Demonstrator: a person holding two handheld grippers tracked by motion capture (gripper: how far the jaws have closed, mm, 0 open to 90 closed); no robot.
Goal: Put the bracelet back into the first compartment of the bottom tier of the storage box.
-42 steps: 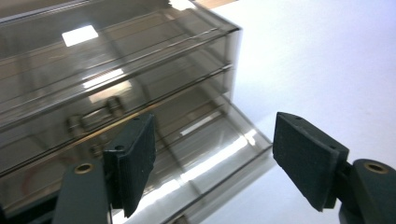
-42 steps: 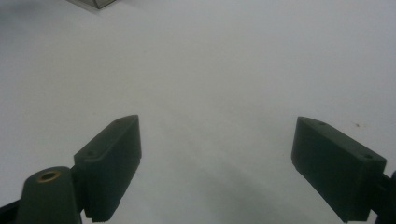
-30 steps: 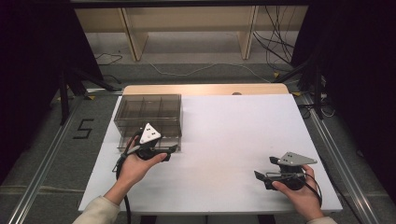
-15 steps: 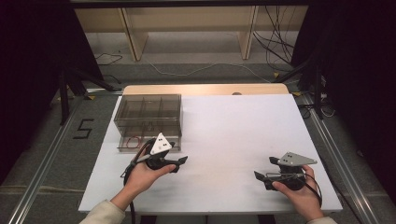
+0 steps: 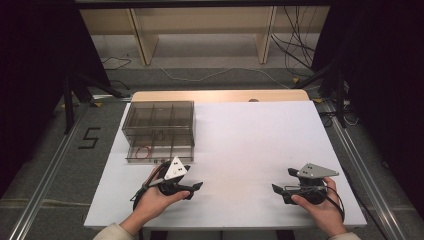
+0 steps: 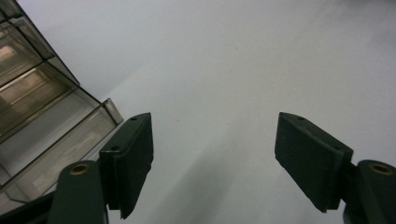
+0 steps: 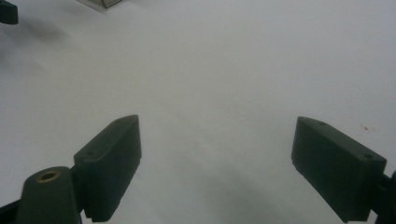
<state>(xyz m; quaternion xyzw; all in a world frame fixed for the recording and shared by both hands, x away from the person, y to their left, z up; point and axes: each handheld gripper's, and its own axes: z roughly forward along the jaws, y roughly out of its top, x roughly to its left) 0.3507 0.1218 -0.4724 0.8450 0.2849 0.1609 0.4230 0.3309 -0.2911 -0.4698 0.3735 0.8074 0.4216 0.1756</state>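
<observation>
1. The left hand (image 5: 152, 200) comes in from the near edge of the white surface (image 5: 250, 145) and holds the left hand-held gripper (image 5: 192, 188) just in front of the clear box (image 5: 159, 131). Its jaws point away from the box, toward the surface's right side.
2. The left hand-held gripper's (image 6: 212, 163) own view shows the two black jaws spread wide with bare surface (image 6: 243, 70) between them and nothing in their hold.
3. The right hand (image 5: 322, 210) holds the right hand-held gripper (image 5: 282, 186) well apart from the box, near the front right corner. The jaws point back toward the box's side of the surface.
4. In its own view the right hand-held gripper (image 7: 217, 163) is also spread wide and empty over white surface (image 7: 224, 70).
5. The clear box sits at the far left of the surface. It has divided compartments on top and a drawer (image 5: 160, 152) pulled out toward the person.
6. Inside the drawer a thin reddish loop (image 5: 145, 150) shows, too small to identify. A small dark item sits in the box just behind the drawer; I cannot tell what it is.
7. The left gripper view catches the box's (image 6: 42, 116) clear walls and the drawer's corner at its left edge, cut off by the frame. The contents are blurred there.
8. The right gripper view takes in a corner of the box (image 7: 100, 3) at its top edge.
9. The high view alone gives the grey plates on both grippers and the person's sleeves, cut off at the bottom edge.
</observation>
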